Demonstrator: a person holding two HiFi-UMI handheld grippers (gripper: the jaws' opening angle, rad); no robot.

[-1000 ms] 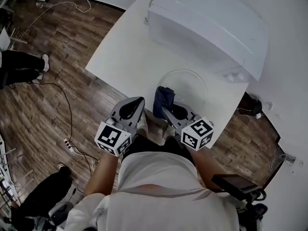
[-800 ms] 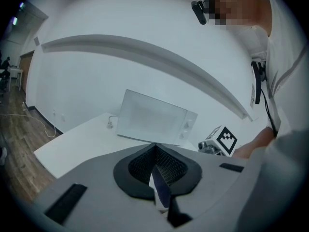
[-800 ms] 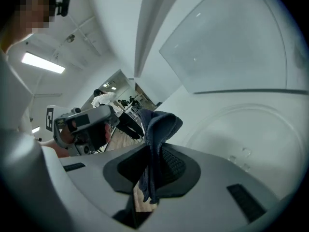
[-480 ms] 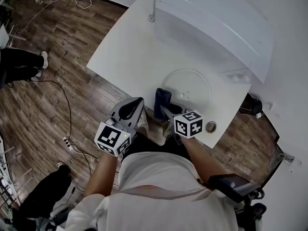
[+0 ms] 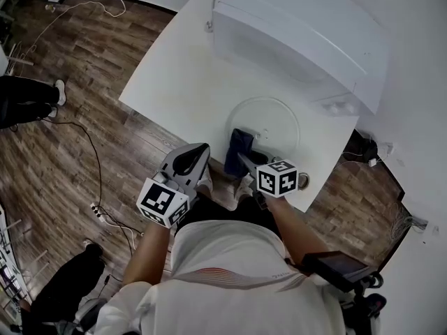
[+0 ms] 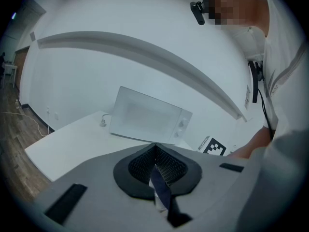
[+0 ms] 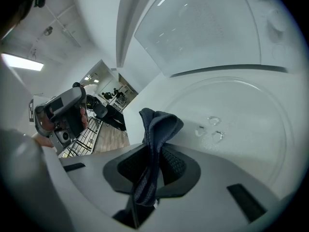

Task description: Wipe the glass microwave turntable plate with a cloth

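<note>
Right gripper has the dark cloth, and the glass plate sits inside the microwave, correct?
No. The right gripper grips the dark cloth, but the glass plate lies on the white table in front of the microwave, not inside it, as the head view shows.

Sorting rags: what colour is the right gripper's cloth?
The cloth is dark blue, clearest in the right gripper view.

The head view looks steeply down from above the person, with the left gripper [image 5: 199, 151] and right gripper [image 5: 241, 158] low in frame. The left gripper view looks level past its jaws to the microwave [image 6: 147, 117] well ahead. The right gripper view tilts down, close over the glass plate [image 7: 241, 124] just ahead of its cloth [image 7: 154, 129]. All three views share the microwave.
</note>
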